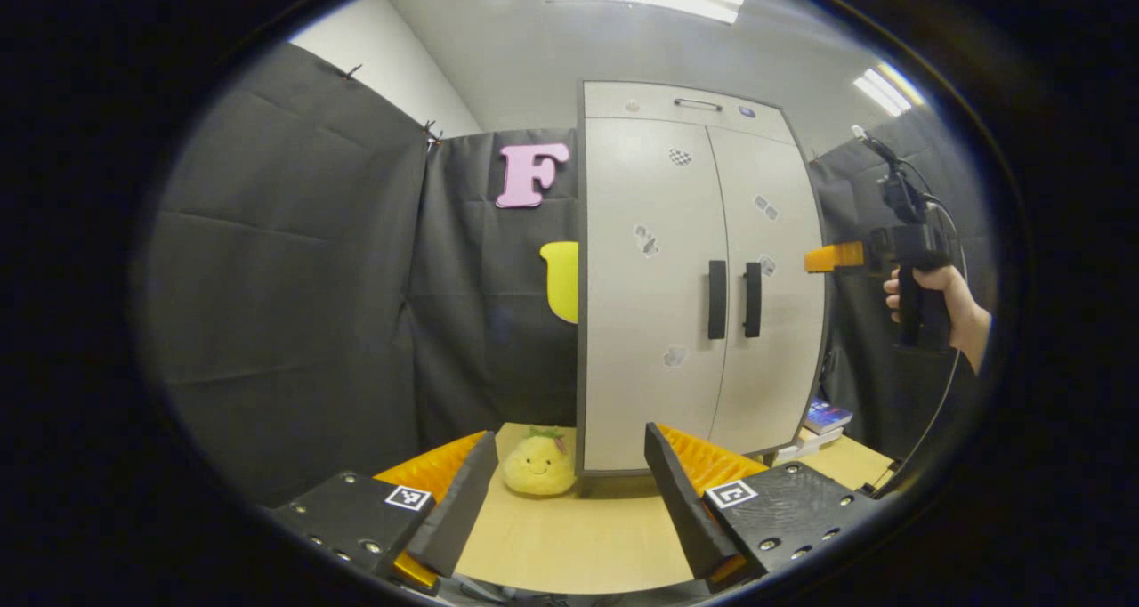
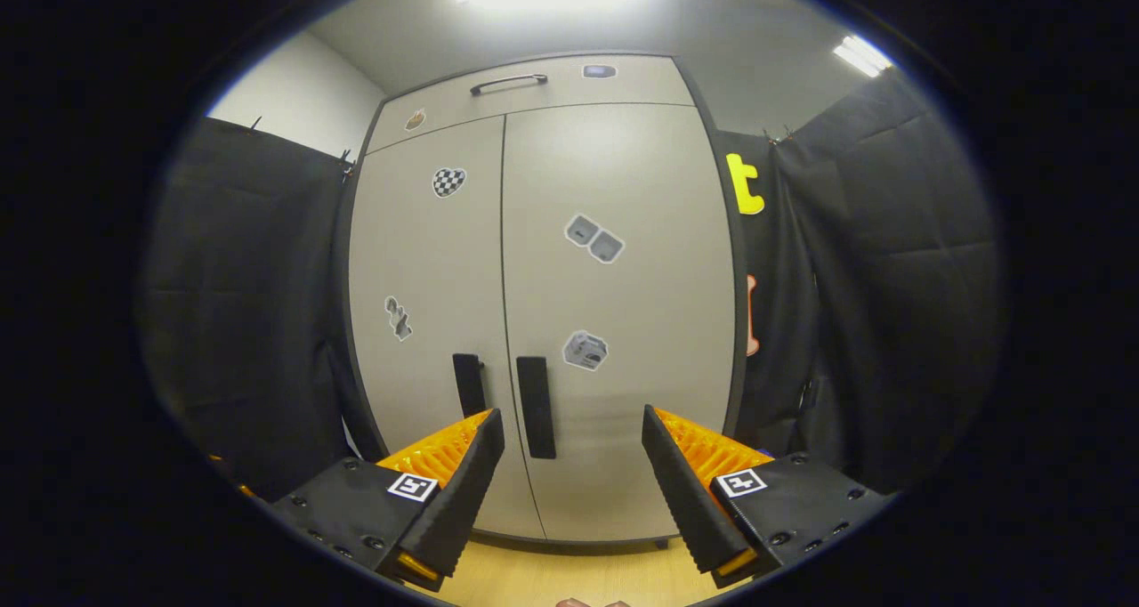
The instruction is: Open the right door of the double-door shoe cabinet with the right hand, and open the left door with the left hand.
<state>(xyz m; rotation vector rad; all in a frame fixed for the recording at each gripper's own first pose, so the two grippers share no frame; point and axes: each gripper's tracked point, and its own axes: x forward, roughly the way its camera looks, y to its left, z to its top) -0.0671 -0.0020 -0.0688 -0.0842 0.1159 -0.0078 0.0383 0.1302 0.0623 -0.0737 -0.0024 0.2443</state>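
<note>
Both doors of the cabinet [image 2: 543,304] are closed. The right gripper [image 2: 574,465] sits spread wide just short of the right handle [image 2: 536,407], gripping nothing, and the left gripper [image 1: 569,491] hangs well back, also gaping and empty.

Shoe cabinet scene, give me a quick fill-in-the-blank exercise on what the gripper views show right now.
1. Both doors of the shoe cabinet are ____.
2. The plush toy sits on the floor by the cabinet's ____ side.
3. The right gripper has its fingers ____, facing the right door's handle.
4. The left gripper holds ____.

Missing words: closed; left; open; nothing
</note>
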